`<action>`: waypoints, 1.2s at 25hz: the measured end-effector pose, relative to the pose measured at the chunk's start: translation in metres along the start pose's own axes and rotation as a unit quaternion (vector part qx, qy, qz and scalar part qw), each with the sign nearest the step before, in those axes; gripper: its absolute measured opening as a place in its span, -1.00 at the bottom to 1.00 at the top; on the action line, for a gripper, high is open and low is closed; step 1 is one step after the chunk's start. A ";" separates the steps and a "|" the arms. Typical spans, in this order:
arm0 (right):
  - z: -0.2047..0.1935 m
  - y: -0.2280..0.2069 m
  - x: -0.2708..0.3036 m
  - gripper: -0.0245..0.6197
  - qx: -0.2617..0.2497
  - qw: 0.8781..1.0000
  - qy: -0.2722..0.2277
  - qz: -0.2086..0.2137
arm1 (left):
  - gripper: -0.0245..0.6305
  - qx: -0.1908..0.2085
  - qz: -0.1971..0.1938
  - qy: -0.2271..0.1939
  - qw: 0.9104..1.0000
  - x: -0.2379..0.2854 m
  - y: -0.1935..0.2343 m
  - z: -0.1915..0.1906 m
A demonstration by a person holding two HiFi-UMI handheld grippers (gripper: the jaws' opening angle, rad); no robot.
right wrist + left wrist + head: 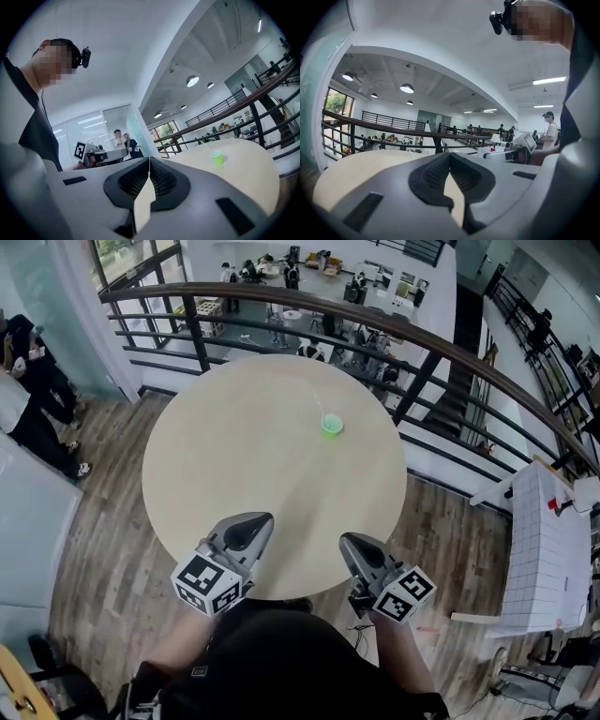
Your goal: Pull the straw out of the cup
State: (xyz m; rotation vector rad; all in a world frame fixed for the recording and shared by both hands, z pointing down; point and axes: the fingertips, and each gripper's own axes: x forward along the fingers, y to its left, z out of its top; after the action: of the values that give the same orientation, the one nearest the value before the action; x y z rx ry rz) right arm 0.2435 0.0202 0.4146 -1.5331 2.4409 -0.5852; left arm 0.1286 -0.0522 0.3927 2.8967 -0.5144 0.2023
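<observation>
A small green cup (331, 425) stands on the far right part of the round beige table (234, 456), with a thin clear straw (322, 410) leaning out of it to the upper left. In the right gripper view the cup (217, 158) and its straw (206, 147) sit far ahead to the right. My left gripper (263, 520) and right gripper (347, 541) hover over the table's near edge, well short of the cup. Both are shut with nothing between the jaws. The closed tips show in the left gripper view (450, 155) and in the right gripper view (149, 159).
A dark curved railing (441, 343) runs behind the table, with a lower floor beyond it. Wooden floor (112, 549) surrounds the table. People stand at the far left (28, 381). A white gridded board (548, 549) lies to the right.
</observation>
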 end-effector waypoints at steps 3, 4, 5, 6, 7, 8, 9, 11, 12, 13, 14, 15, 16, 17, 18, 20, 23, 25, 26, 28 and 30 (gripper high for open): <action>0.003 -0.006 0.018 -0.86 -0.002 1.000 0.006 0.010 | -0.90 0.006 0.008 -0.003 1.000 0.004 0.011 0.002; 0.005 -0.008 0.025 -0.86 -0.003 1.000 0.008 0.013 | -0.90 0.007 0.011 -0.005 1.000 0.006 0.018 0.003; 0.006 -0.009 0.032 -0.86 -0.005 1.000 0.010 0.015 | -0.90 0.006 0.013 -0.007 1.000 0.006 0.024 0.004; 0.007 -0.010 0.039 -0.86 -0.008 1.000 0.012 0.016 | -0.90 0.004 0.014 -0.009 1.000 0.007 0.030 0.005; 0.009 -0.011 0.046 -0.86 -0.010 1.000 0.015 0.017 | -0.90 0.003 0.015 -0.010 1.000 0.007 0.036 0.006; 0.011 -0.015 0.054 -0.86 -0.012 1.000 0.017 0.017 | -0.90 0.004 0.016 -0.010 1.000 0.009 0.043 0.007; 0.015 -0.020 0.062 -0.86 -0.014 1.000 0.018 0.017 | -0.90 0.005 0.018 -0.009 1.000 0.012 0.051 0.007; 0.020 -0.031 0.075 -0.85 -0.016 1.000 0.020 0.016 | -0.90 0.002 0.020 -0.006 1.000 0.021 0.064 0.005; 0.020 -0.035 0.079 -0.86 -0.016 1.000 0.021 0.016 | -0.90 0.001 0.021 -0.004 1.000 0.024 0.068 0.003; 0.021 -0.039 0.082 -0.85 -0.015 1.000 0.021 0.016 | -0.90 0.000 0.023 -0.003 1.000 0.027 0.070 0.002; 0.021 -0.045 0.085 -0.85 -0.014 1.000 0.022 0.016 | -0.90 0.000 0.025 -0.002 1.000 0.031 0.073 0.001; 0.023 -0.054 0.089 -0.85 -0.013 0.999 0.024 0.017 | -0.90 -0.001 0.026 0.000 1.000 0.039 0.076 0.001; 0.025 -0.064 0.095 -0.85 -0.011 0.999 0.026 0.018 | -0.90 -0.004 0.027 0.002 1.000 0.050 0.081 0.000; 0.028 -0.075 0.101 -0.85 -0.008 0.999 0.028 0.019 | -0.90 -0.007 0.027 0.004 1.000 0.061 0.086 0.000; 0.030 -0.084 0.106 -0.85 -0.006 0.999 0.030 0.022 | -0.90 -0.008 0.027 0.006 1.000 0.069 0.089 -0.001; 0.028 -0.093 0.112 -0.85 -0.003 0.999 0.033 0.027 | -0.90 -0.007 0.030 0.009 0.999 0.077 0.092 -0.005; 0.026 -0.111 0.122 -0.85 -0.010 0.998 0.043 0.036 | -0.90 -0.012 0.040 0.007 0.999 0.090 0.100 -0.007; 0.030 -0.128 0.131 -0.85 -0.018 0.998 0.051 0.040 | -0.90 -0.019 0.045 0.006 0.999 0.103 0.107 -0.006; 0.033 -0.137 0.135 -0.85 -0.021 0.997 0.053 0.041 | -0.90 -0.022 0.047 0.005 0.999 0.109 0.109 -0.006; 0.039 -0.154 0.142 -0.85 -0.026 0.997 0.055 0.042 | -0.90 -0.022 0.052 0.005 0.998 0.122 0.115 -0.007; 0.044 -0.172 0.151 -0.85 -0.032 0.997 0.058 0.045 | -0.90 -0.020 0.060 0.004 0.998 0.135 0.122 -0.007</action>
State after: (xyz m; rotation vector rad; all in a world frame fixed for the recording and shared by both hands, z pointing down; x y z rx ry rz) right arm 0.3333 -0.1911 0.4552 -1.4409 2.6238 -0.6003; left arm 0.2103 -0.2072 0.4424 2.8274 -0.6824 0.2176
